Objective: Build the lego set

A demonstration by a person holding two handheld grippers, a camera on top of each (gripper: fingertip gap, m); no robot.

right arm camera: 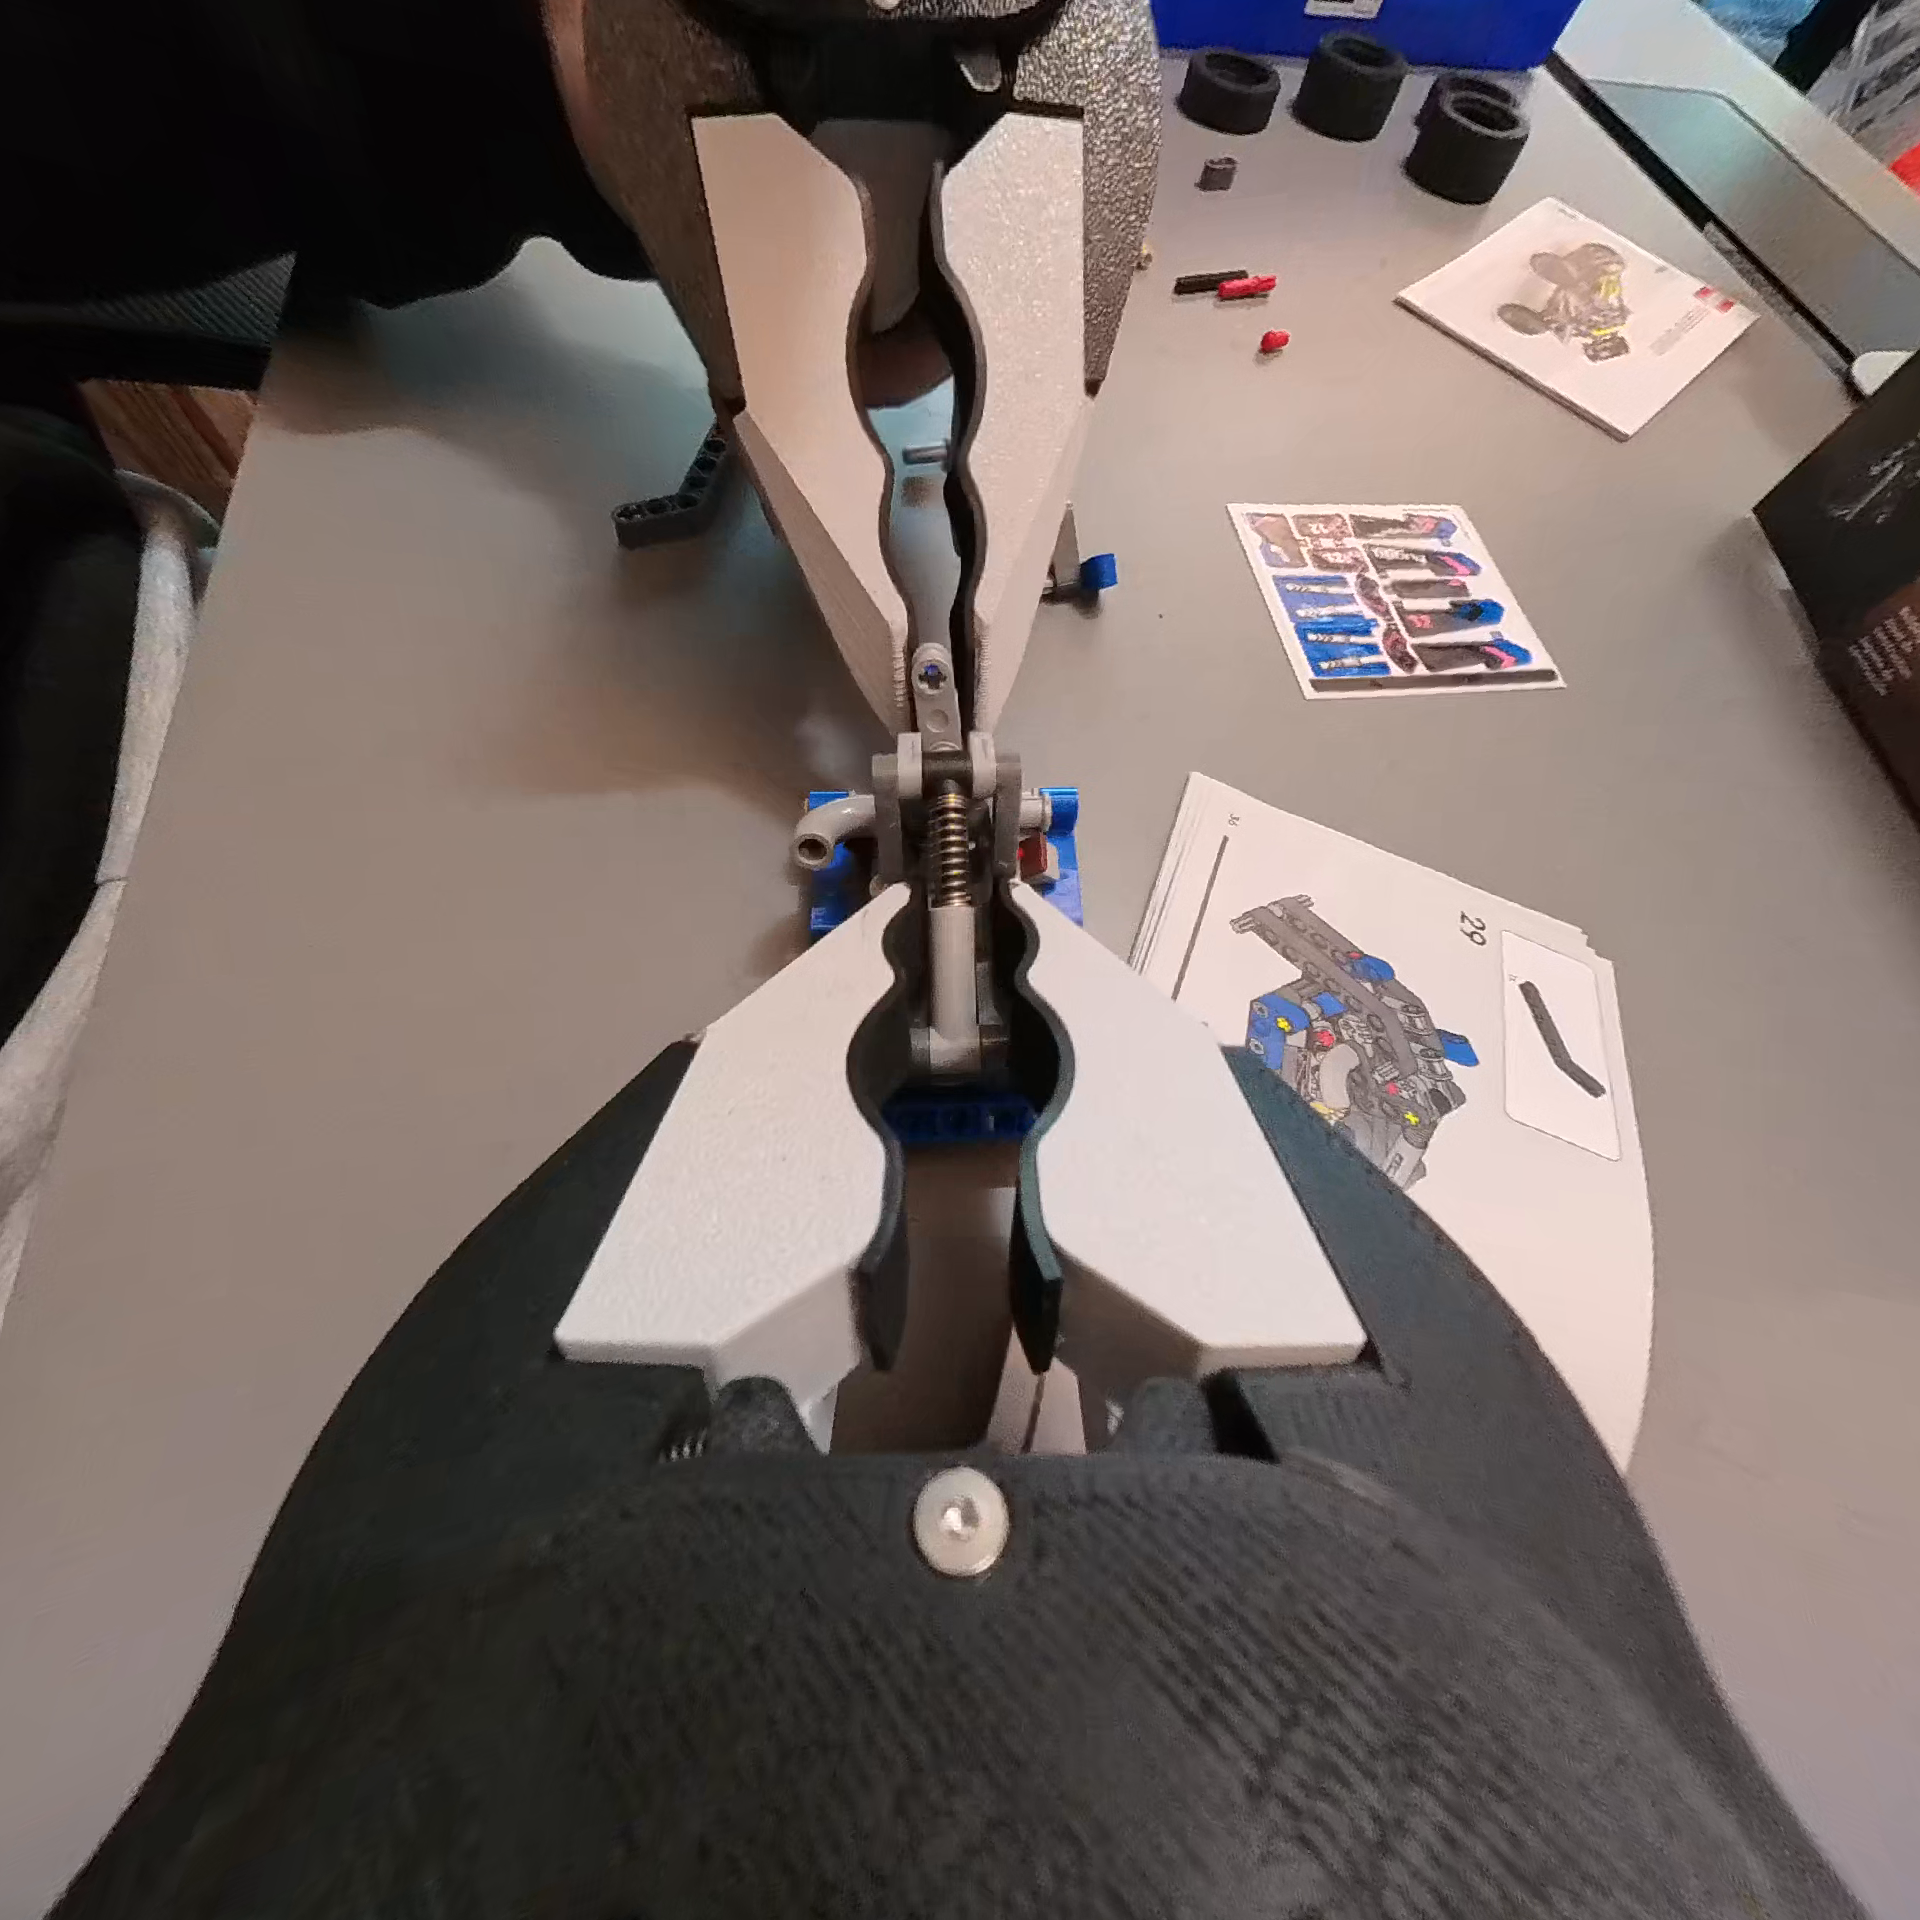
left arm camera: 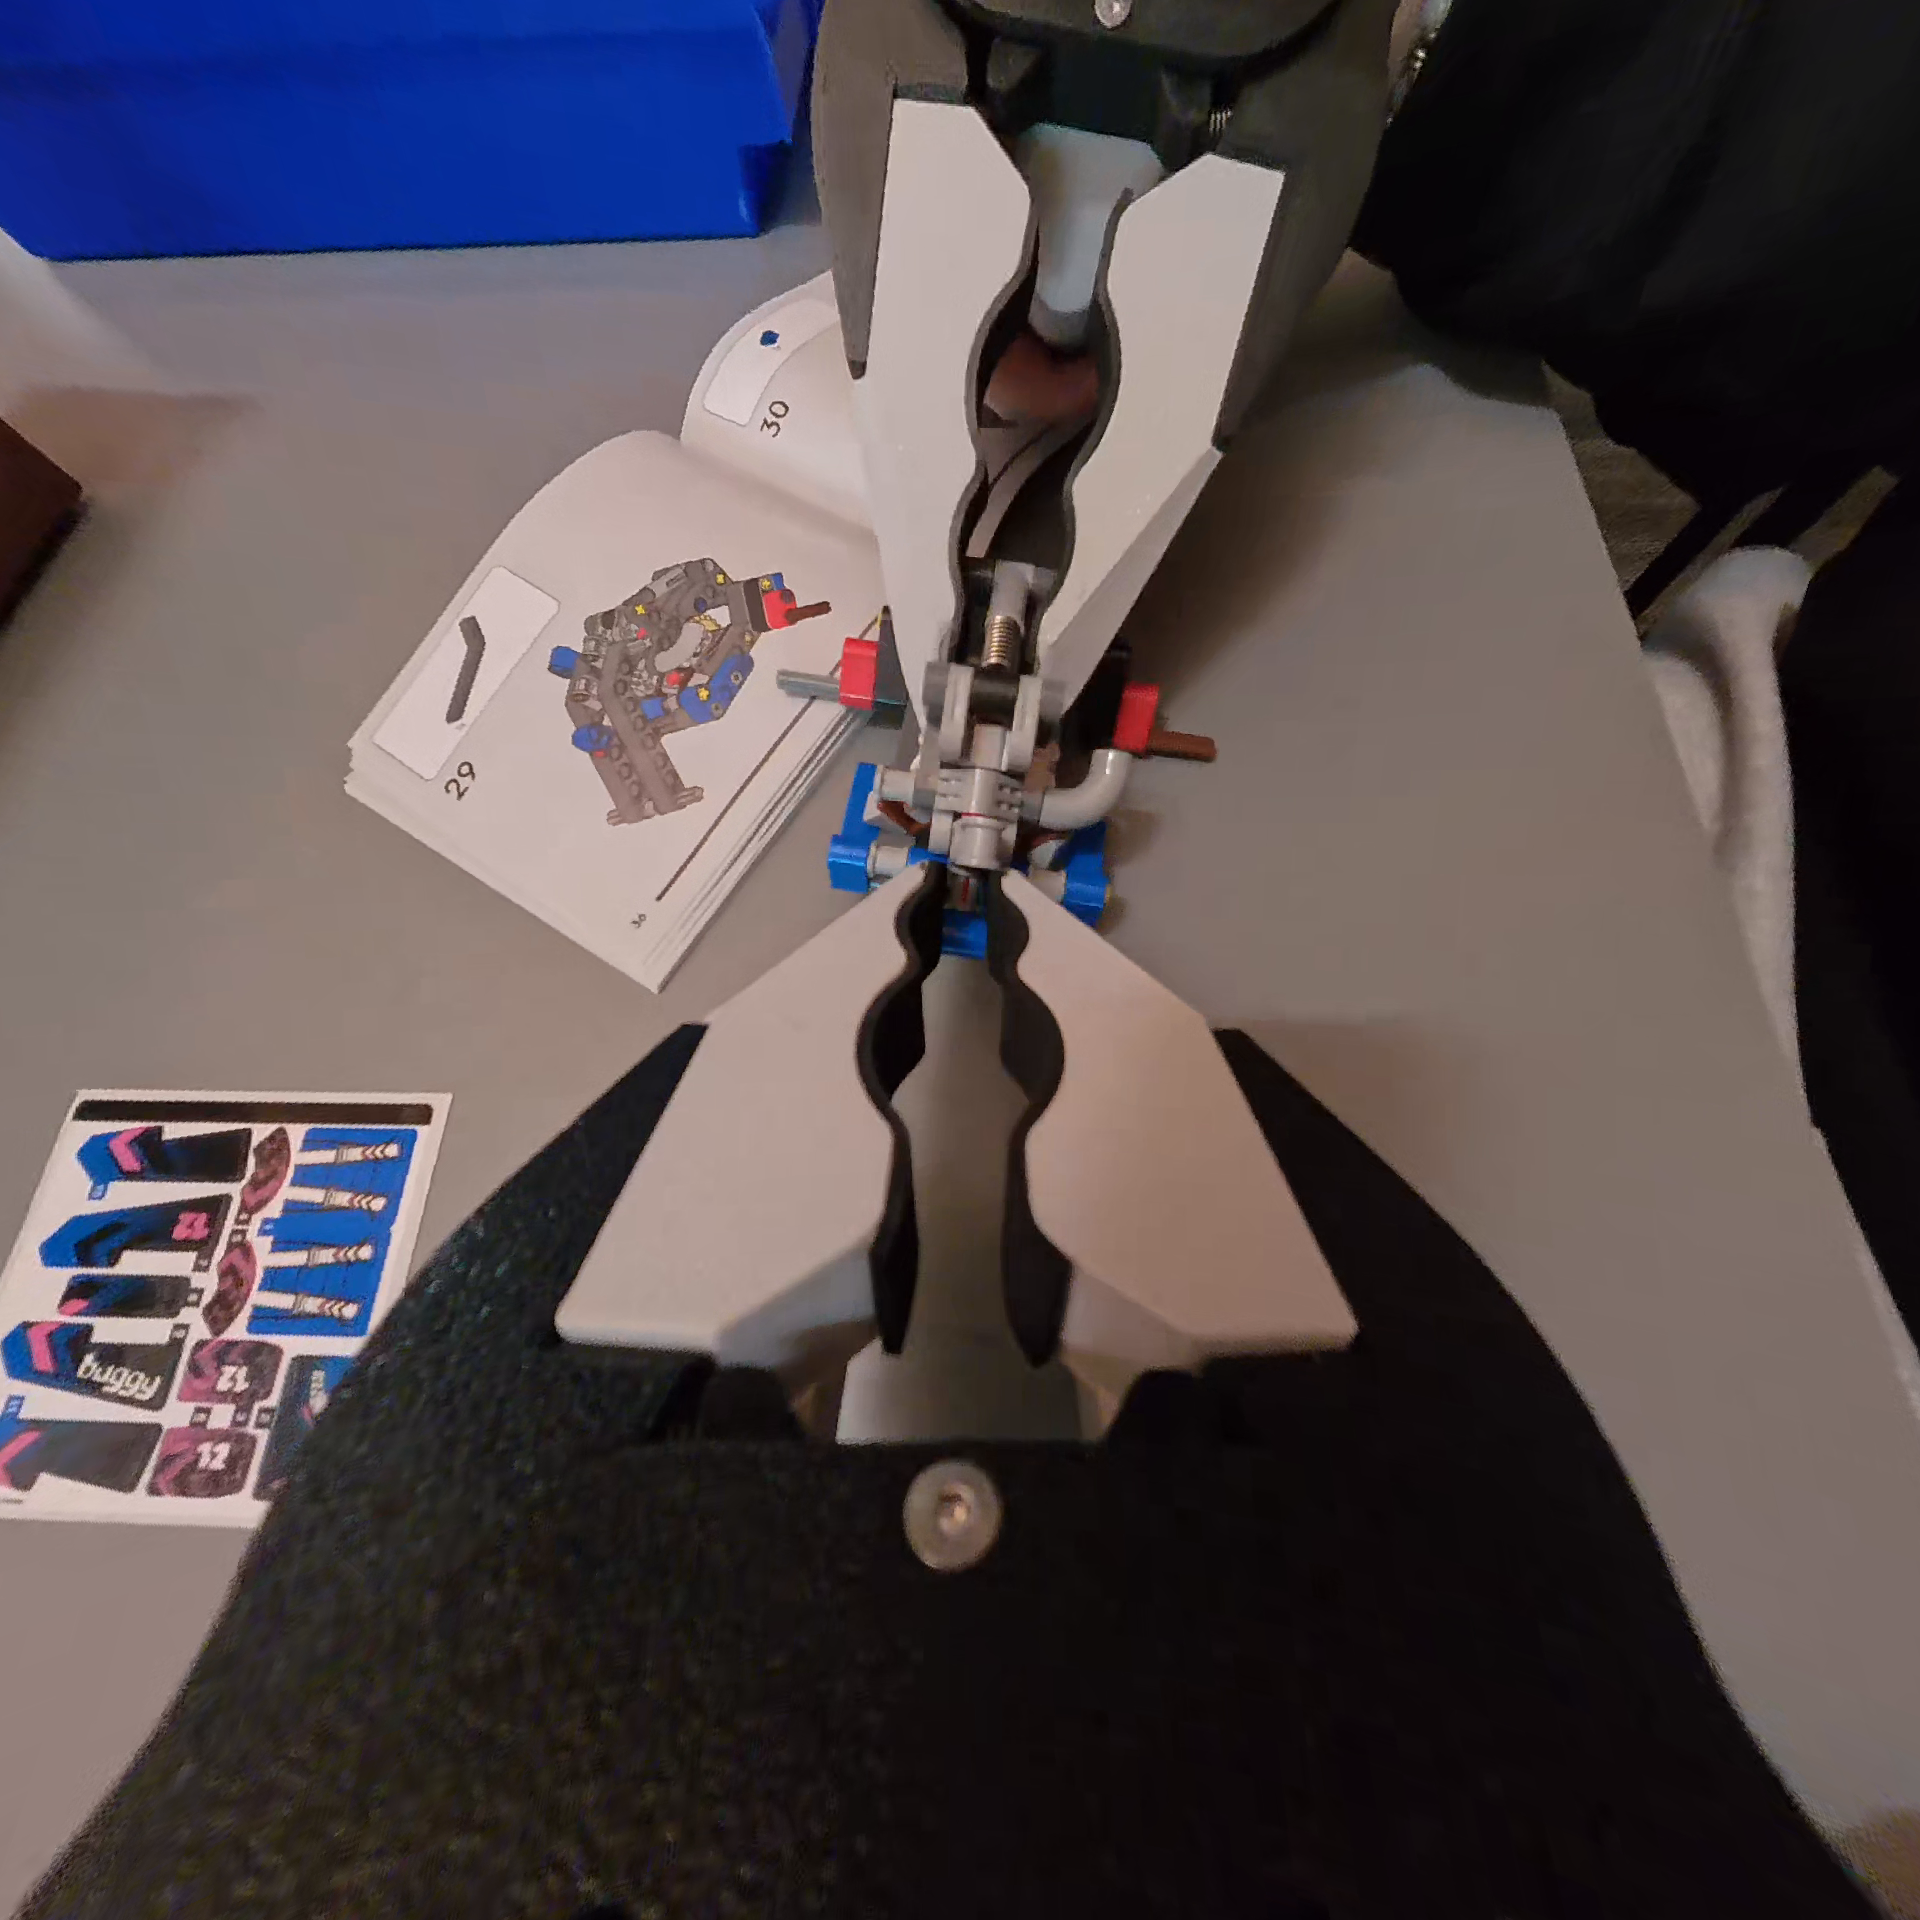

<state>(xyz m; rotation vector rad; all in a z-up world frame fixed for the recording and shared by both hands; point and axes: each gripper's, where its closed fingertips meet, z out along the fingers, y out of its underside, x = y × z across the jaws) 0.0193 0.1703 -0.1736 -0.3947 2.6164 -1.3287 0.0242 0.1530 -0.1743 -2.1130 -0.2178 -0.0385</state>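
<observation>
A partly built lego assembly (left arm camera: 971,790) of grey, blue and red parts sits low over the grey table (left arm camera: 1403,987). It has a spring shock absorber (right arm camera: 954,842) and a bent grey tube (right arm camera: 826,831). My left gripper (left arm camera: 961,888) is shut on its near end; in the right wrist view this gripper (right arm camera: 940,717) pinches a thin grey beam (right arm camera: 933,696) on top of the assembly. My right gripper (right arm camera: 961,914) is shut around the assembly at the shock absorber and comes in from the opposite side (left arm camera: 997,613). The two grippers face each other tip to tip.
An open instruction booklet (left arm camera: 623,707) lies beside the assembly, a sticker sheet (left arm camera: 208,1299) nearer. A blue bin (left arm camera: 384,114) stands at the back. Black tyres (right arm camera: 1351,83), a dark angled beam (right arm camera: 675,488), red pins (right arm camera: 1242,283), a second booklet (right arm camera: 1579,312) and a dark box (right arm camera: 1860,582) lie around. The tips of both grippers are at nearly the same place.
</observation>
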